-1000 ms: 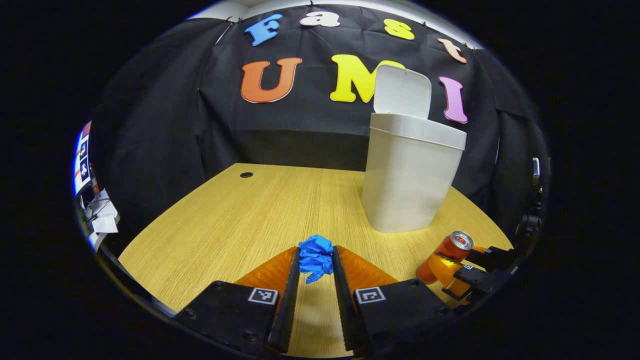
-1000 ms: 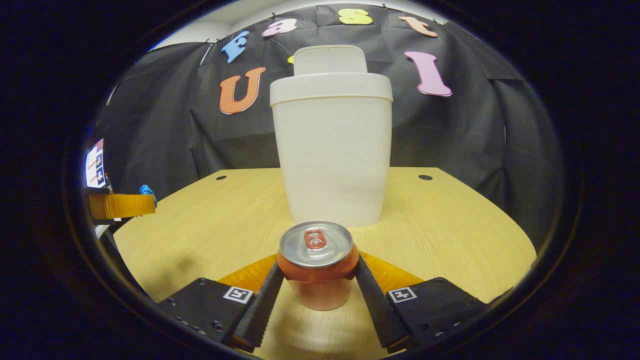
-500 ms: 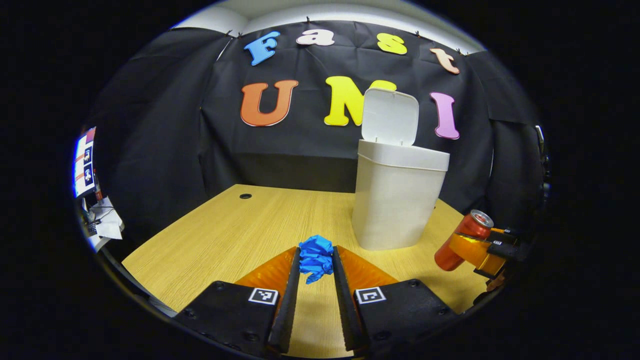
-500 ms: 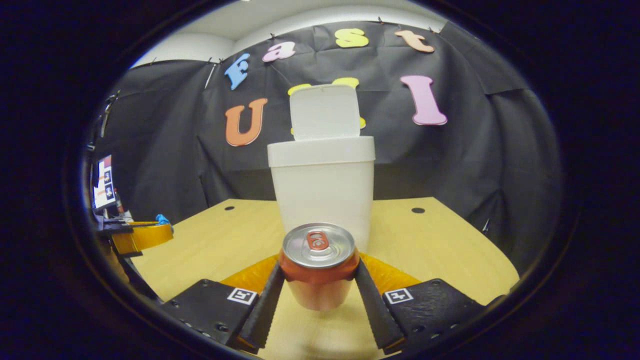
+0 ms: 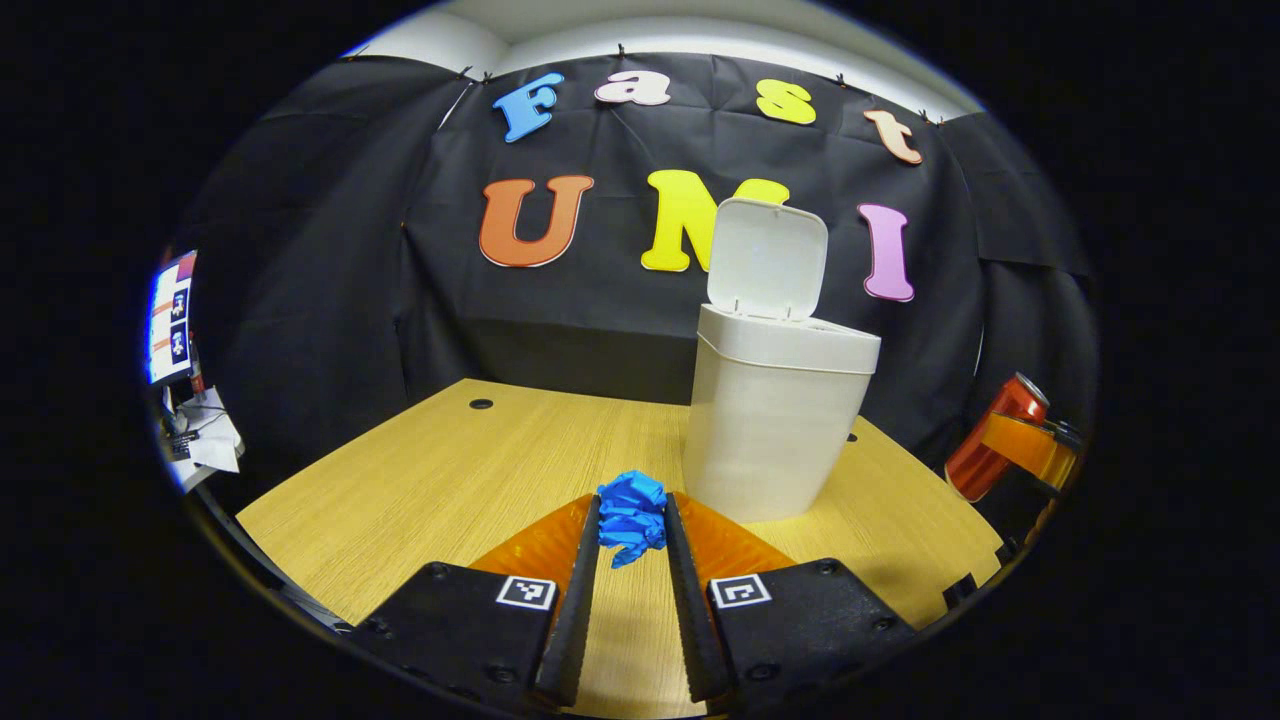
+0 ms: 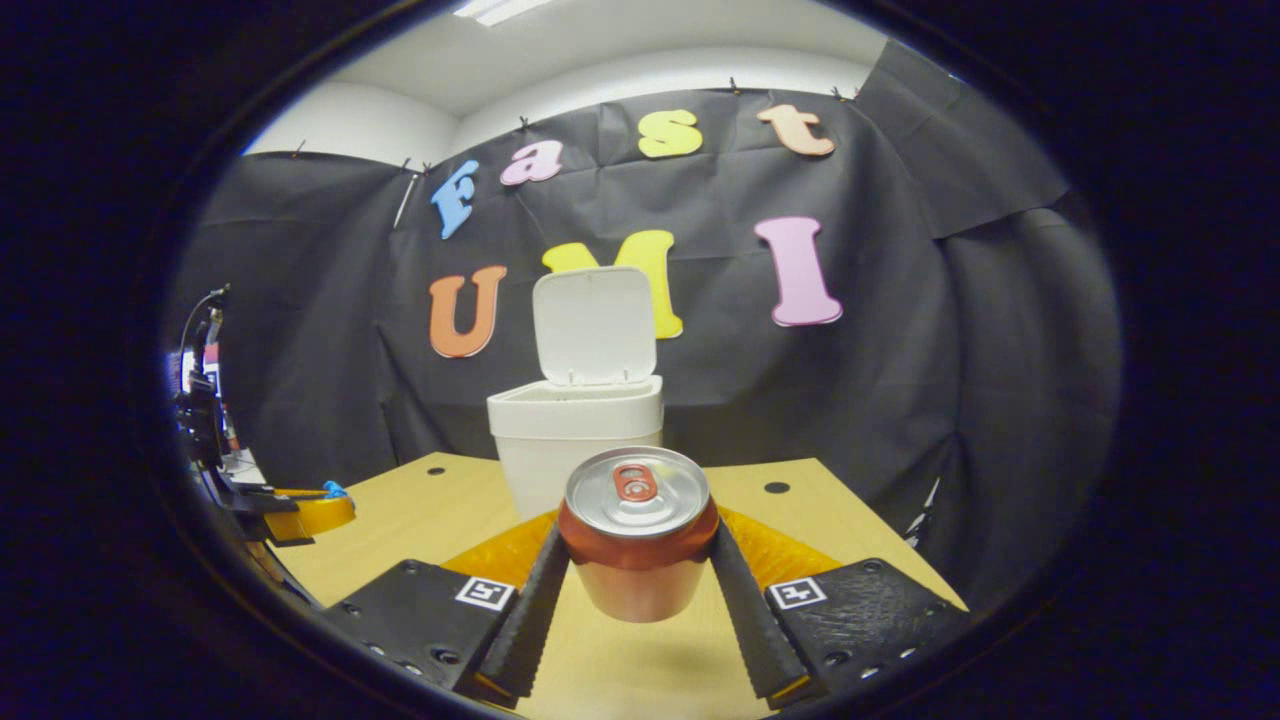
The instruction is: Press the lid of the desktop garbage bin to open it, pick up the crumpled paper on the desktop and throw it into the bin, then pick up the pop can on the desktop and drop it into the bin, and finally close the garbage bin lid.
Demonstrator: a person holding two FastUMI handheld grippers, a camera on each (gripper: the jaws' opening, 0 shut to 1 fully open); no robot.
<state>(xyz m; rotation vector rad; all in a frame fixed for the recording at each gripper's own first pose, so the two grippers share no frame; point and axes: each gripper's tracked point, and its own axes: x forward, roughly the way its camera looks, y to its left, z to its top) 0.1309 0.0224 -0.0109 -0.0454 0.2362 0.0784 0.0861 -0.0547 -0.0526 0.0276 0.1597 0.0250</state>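
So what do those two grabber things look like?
Each one is a chunky black block split in two halves. Every half carries a small white square sticker with a black pattern. From each half a long flat finger with a ridged, toothy inner edge reaches forward, backed by a see-through orange wedge. The left gripper and the right gripper look alike.

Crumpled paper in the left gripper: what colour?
Bright blue. The crumpled paper shows best in the left gripper view, pinched in the left gripper.

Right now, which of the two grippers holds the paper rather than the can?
The left gripper: its jaws clamp the blue crumpled paper. The right gripper grips the red can.
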